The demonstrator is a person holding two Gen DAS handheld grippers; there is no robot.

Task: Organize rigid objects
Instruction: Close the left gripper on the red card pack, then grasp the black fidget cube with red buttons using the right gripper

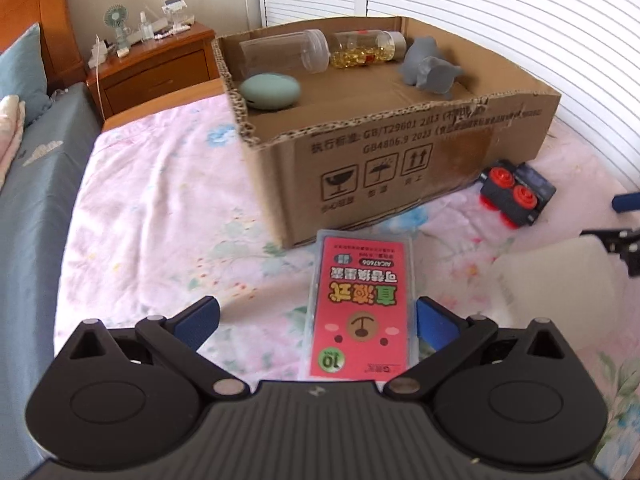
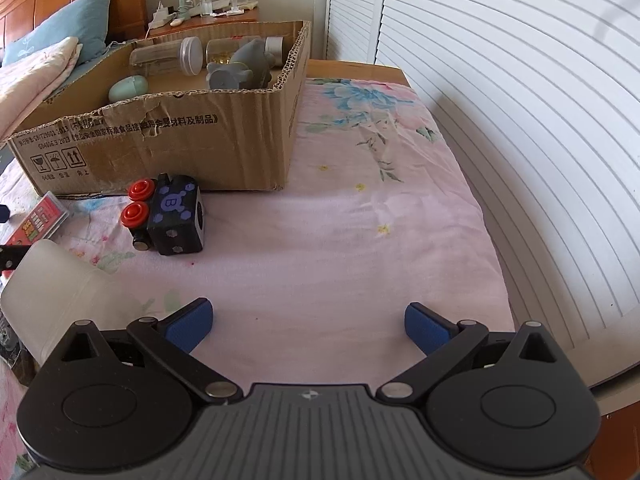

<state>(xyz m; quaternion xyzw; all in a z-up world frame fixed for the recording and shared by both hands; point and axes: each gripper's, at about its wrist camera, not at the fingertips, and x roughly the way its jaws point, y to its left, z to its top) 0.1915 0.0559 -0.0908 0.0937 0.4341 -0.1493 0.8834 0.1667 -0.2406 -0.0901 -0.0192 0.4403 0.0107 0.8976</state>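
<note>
Both tools are open; the left tool (image 1: 316,322) sits around the flat pink plastic case (image 1: 362,308), and should squeeze it next, then lift it into the brown cardboard box (image 1: 400,168).

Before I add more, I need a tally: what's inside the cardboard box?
Inside the cardboard box: an empty clear jar, a jar of yellow capsules, a grey animal figurine and a green egg-shaped case. The near wall hides part of the floor.
</note>
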